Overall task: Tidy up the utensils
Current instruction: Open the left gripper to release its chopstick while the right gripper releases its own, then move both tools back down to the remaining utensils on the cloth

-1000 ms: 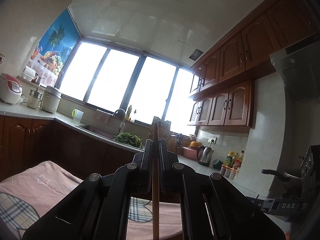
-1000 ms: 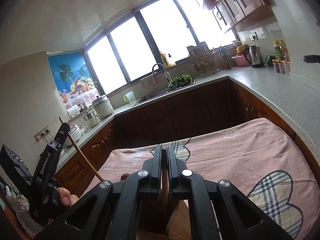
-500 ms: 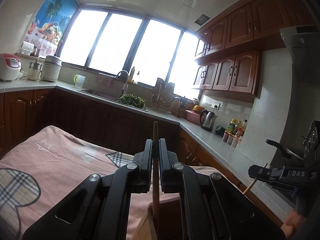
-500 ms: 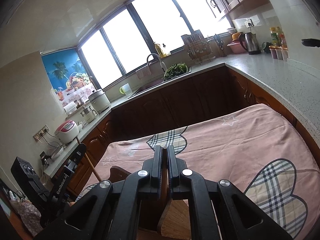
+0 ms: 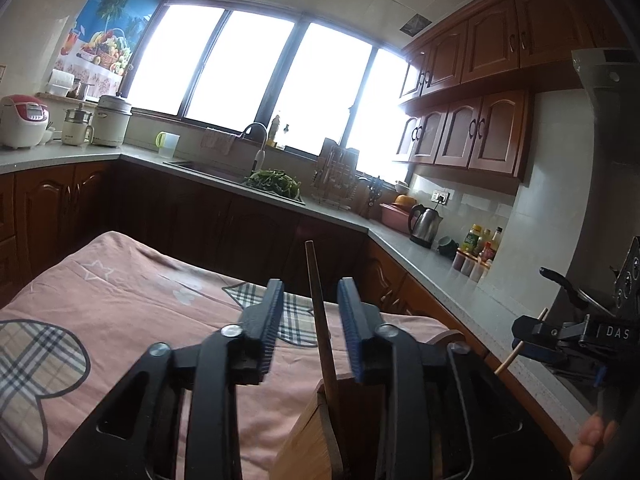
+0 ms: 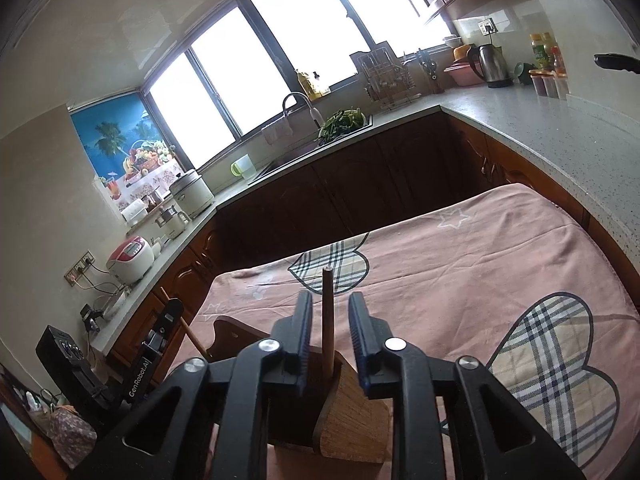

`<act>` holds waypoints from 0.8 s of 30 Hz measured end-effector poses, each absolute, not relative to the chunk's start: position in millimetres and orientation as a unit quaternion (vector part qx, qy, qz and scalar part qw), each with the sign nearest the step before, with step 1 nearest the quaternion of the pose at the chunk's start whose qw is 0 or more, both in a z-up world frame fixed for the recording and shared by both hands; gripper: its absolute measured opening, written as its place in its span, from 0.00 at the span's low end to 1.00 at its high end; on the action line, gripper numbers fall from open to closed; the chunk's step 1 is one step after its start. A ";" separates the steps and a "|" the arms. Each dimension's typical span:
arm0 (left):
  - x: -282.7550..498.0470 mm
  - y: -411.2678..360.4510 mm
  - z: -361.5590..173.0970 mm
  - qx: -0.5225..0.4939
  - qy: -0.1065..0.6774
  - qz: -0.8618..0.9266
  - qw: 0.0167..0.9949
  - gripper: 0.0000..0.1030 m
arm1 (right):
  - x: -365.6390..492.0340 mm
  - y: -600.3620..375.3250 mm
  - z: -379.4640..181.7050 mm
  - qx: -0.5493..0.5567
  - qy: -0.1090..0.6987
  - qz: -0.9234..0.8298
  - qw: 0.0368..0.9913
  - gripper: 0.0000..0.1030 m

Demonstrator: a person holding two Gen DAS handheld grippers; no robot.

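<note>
A wooden utensil holder [image 5: 308, 436] stands on the pink-clothed table [image 5: 120, 312], right under both grippers. My left gripper [image 5: 310, 322] is open, and a brown wooden stick [image 5: 320, 320] stands free between its jaws, its lower end in the holder. My right gripper [image 6: 330, 330] is open too, with a wooden stick [image 6: 327, 320] upright between its jaws and resting in the holder [image 6: 352, 424]. The right gripper also shows at the right edge of the left wrist view [image 5: 560, 336], the left gripper at the lower left of the right wrist view [image 6: 156, 344].
The pink cloth with plaid hearts [image 6: 480, 272] covers the table. Dark wood kitchen cabinets and a grey counter [image 6: 540, 128] ring it, with a sink [image 5: 224, 168], a kettle [image 5: 426, 220], rice cookers [image 5: 24, 126] and bottles. A wooden board edge [image 6: 232, 328] lies behind the holder.
Both grippers tilted down over the holder and opened, letting go of the sticks they were clamping. The sticks now stand in the holder.
</note>
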State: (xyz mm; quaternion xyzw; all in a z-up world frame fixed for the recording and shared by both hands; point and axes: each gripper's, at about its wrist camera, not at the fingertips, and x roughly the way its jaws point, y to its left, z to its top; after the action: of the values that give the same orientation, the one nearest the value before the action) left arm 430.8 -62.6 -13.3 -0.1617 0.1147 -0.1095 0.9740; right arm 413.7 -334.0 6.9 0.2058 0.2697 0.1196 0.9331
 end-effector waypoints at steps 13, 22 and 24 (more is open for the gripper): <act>391.6 -43.4 11.9 -0.162 0.142 -0.105 0.971 1.00 | 373.5 -338.3 19.5 0.227 0.250 0.115 0.934 0.79; 343.2 -39.2 19.6 -0.107 0.234 -0.107 0.960 1.00 | 317.7 -329.1 27.4 0.218 0.241 0.121 0.938 0.87; 329.5 -36.5 18.3 -0.104 0.244 -0.105 0.958 1.00 | 303.8 -328.1 27.6 0.216 0.241 0.119 0.939 0.87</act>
State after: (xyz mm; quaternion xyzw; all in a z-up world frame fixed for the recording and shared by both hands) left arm 329.5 -36.5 18.3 -0.1035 0.2443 -0.1049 0.9584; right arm 303.8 -328.1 27.6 0.2161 0.2406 0.1190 0.9388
